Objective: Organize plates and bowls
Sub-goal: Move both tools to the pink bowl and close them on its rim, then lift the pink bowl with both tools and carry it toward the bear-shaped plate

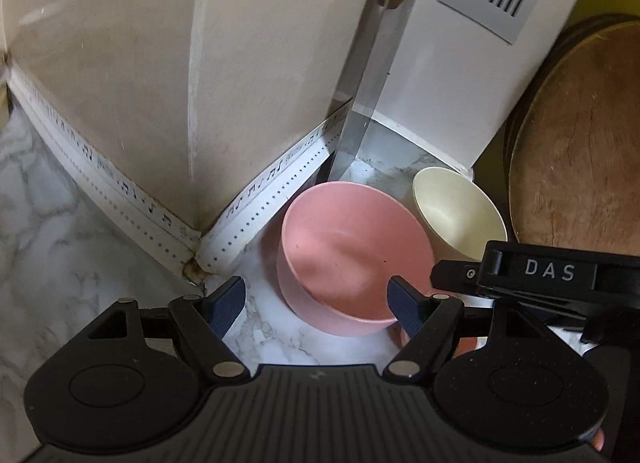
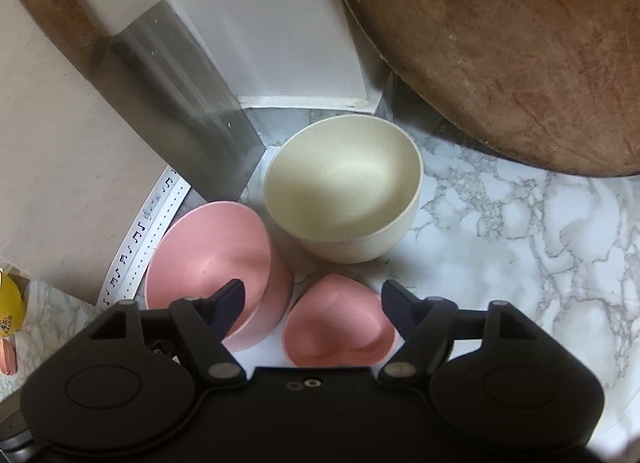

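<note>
A large pink bowl (image 1: 352, 251) stands on the marble counter near the wall corner; it also shows in the right wrist view (image 2: 212, 255). A cream bowl (image 1: 456, 211) stands just behind it to the right, and shows in the right wrist view too (image 2: 344, 199). A small pink bowl (image 2: 340, 327) sits in front of both. My left gripper (image 1: 316, 301) is open, its right finger over the large pink bowl's near rim. My right gripper (image 2: 312, 301) is open, its fingers on either side of the small pink bowl.
A cleaver (image 2: 160, 75) with a wooden handle leans against the wall behind the bowls. A round wooden cutting board (image 2: 520, 43) leans at the right. A white appliance (image 1: 460, 63) stands behind the cream bowl. A yellow object (image 2: 10, 303) sits at far left.
</note>
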